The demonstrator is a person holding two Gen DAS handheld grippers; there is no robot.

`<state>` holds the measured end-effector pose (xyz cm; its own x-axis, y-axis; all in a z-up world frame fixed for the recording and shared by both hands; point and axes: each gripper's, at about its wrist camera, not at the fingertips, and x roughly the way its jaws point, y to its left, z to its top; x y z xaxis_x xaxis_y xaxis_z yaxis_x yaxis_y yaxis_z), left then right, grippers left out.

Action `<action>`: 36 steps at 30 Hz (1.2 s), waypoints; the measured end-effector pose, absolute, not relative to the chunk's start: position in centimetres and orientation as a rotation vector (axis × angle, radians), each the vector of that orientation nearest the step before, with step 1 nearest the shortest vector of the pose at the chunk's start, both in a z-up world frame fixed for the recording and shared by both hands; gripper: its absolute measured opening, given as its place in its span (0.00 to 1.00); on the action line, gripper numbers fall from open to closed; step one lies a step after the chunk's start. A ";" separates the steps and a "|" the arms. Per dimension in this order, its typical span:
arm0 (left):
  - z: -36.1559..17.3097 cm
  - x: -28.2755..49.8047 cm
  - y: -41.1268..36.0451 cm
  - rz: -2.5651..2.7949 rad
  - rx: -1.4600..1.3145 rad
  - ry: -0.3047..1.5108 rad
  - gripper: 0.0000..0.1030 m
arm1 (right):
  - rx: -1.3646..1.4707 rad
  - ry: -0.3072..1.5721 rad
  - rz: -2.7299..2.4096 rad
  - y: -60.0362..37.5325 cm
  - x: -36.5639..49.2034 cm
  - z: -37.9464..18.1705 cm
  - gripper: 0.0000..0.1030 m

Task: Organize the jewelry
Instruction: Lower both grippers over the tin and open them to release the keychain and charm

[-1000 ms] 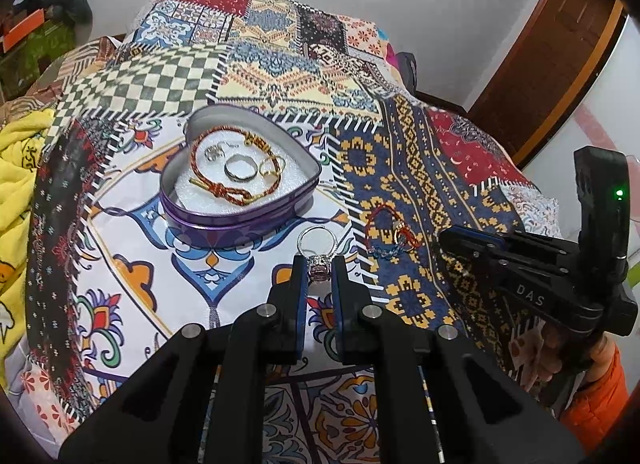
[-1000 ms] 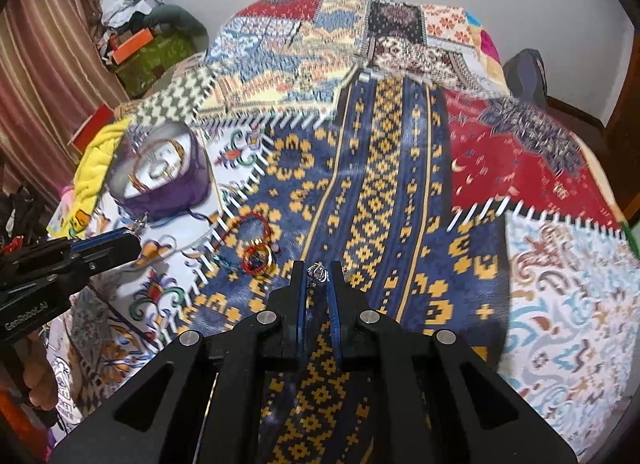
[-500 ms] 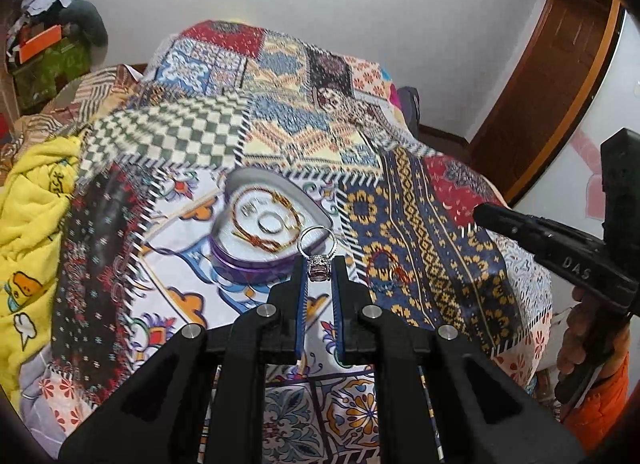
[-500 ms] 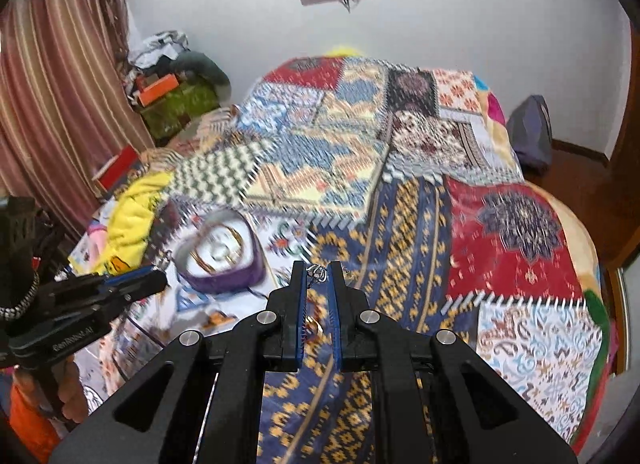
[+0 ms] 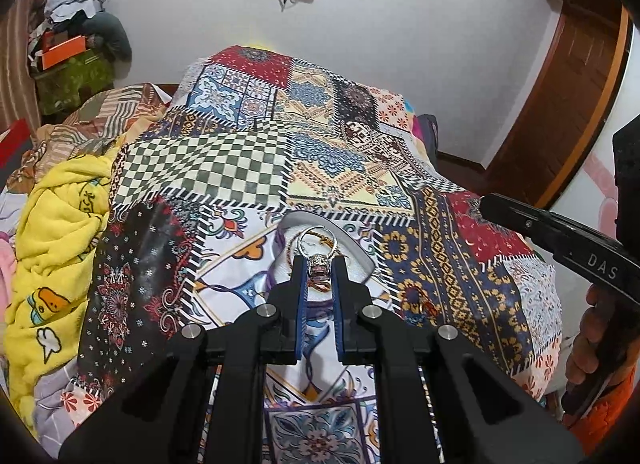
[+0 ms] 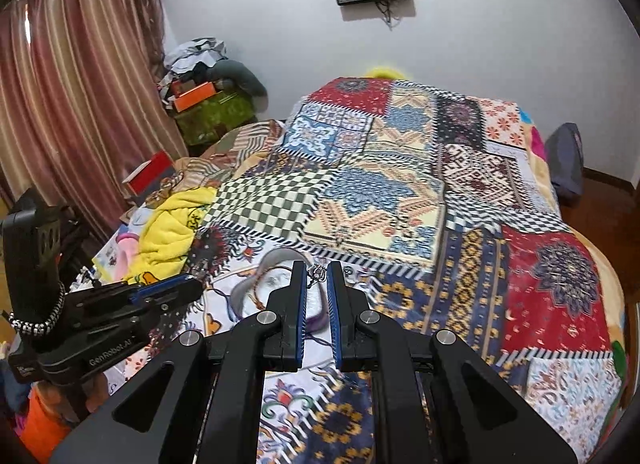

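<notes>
My left gripper (image 5: 319, 264) is shut on a silver ring with a purple stone (image 5: 318, 260), held above the bed in front of the purple heart-shaped tin (image 5: 362, 254). The tin holds an orange cord bracelet and other rings, mostly hidden behind my fingers. My right gripper (image 6: 317, 270) is shut on a small silver ring (image 6: 316, 273), also raised, with the tin (image 6: 248, 290) just beyond and left of it. A red beaded bracelet (image 5: 420, 304) lies on the quilt right of the tin.
The patchwork quilt (image 5: 248, 168) covers the bed. A yellow blanket (image 5: 56, 232) is bunched at the left edge. The left gripper body (image 6: 100, 324) shows at the left in the right wrist view. A wooden door (image 5: 568, 96) stands at the right.
Both grippers have lifted up and back from the quilt, each with its ring. The tin and bracelet now look smaller and farther below.
</notes>
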<state>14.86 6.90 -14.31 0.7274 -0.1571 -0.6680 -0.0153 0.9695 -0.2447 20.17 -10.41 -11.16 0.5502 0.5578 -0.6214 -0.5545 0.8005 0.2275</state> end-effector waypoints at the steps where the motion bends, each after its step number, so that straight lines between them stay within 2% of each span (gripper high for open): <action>1: -14.4 14.9 7.1 -0.076 -0.243 0.754 0.10 | 0.006 0.741 0.668 -10.0 20.3 -11.3 0.09; 21: -18.3 18.9 6.7 -0.106 -0.213 0.831 0.10 | -0.008 0.852 0.762 -4.9 23.6 -15.4 0.09; 36: -19.2 20.1 6.5 -0.119 -0.194 0.847 0.09 | -0.034 0.927 0.769 -3.5 25.7 -17.9 0.09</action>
